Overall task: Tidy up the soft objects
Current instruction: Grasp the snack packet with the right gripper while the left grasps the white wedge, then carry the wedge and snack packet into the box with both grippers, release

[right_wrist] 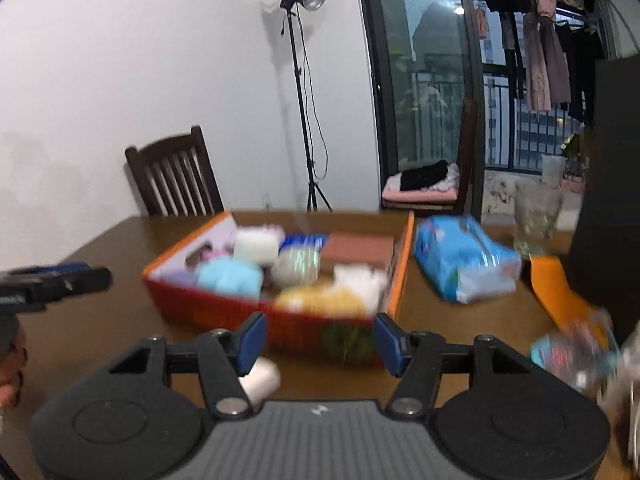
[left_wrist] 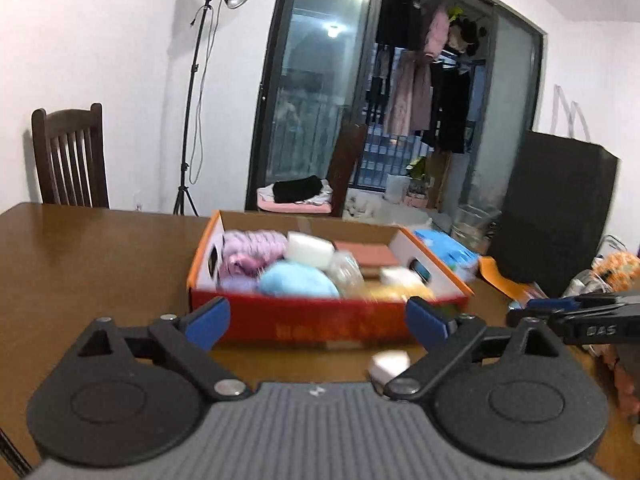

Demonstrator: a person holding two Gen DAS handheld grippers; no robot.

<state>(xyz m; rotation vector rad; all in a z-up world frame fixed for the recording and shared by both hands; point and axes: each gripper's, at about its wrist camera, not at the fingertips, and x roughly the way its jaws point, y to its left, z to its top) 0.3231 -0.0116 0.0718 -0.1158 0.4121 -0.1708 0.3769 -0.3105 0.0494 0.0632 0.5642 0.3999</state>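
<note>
A red and orange cardboard box (left_wrist: pixel 320 320) (right_wrist: pixel 224 308) sits on the brown table and holds several soft things: a pink knit bundle (left_wrist: pixel 250 254), a light blue ball (left_wrist: pixel 296 280) (right_wrist: pixel 230 276), a white sponge (left_wrist: pixel 310 250) (right_wrist: pixel 256 246), a yellow item (right_wrist: pixel 320 298) and a brown block (left_wrist: pixel 364 254) (right_wrist: pixel 356 250). A small white soft piece (left_wrist: pixel 390 364) (right_wrist: pixel 262 378) lies on the table in front of the box. My left gripper (left_wrist: pixel 318 322) is open and empty before the box. My right gripper (right_wrist: pixel 320 342) is open and empty, right of the white piece.
A blue plastic pack (right_wrist: pixel 464 264) (left_wrist: pixel 446 248) lies right of the box, with an orange flap (right_wrist: pixel 560 288) and a colourful packet (right_wrist: pixel 572 352) further right. A dark cabinet (left_wrist: pixel 556 208) stands at right. Wooden chairs (left_wrist: pixel 70 156) and a light stand (left_wrist: pixel 192 120) are behind the table.
</note>
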